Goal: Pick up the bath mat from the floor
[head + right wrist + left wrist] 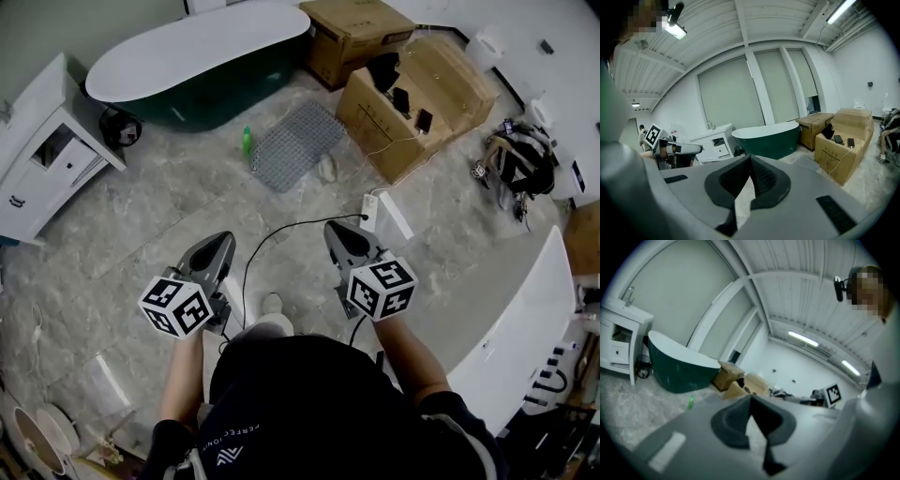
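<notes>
A grey, gridded bath mat [298,143] lies flat on the marble floor beside the dark green bathtub [202,58], well ahead of both grippers; it shows as a thin grey patch [805,162] in the right gripper view. My left gripper [225,238] is held at waist height, shut, with nothing between its tips. My right gripper [331,228] hangs level with it, a hand's width to the right, also shut and empty. The jaw tips meet in both gripper views [750,398] [750,157].
A green bottle [247,141] stands at the mat's left edge. Cardboard boxes [412,98] with phones on top sit right of the mat. A white cabinet [42,150] is at the left. A black cable [281,232] and a white adapter [369,212] lie on the floor between the grippers.
</notes>
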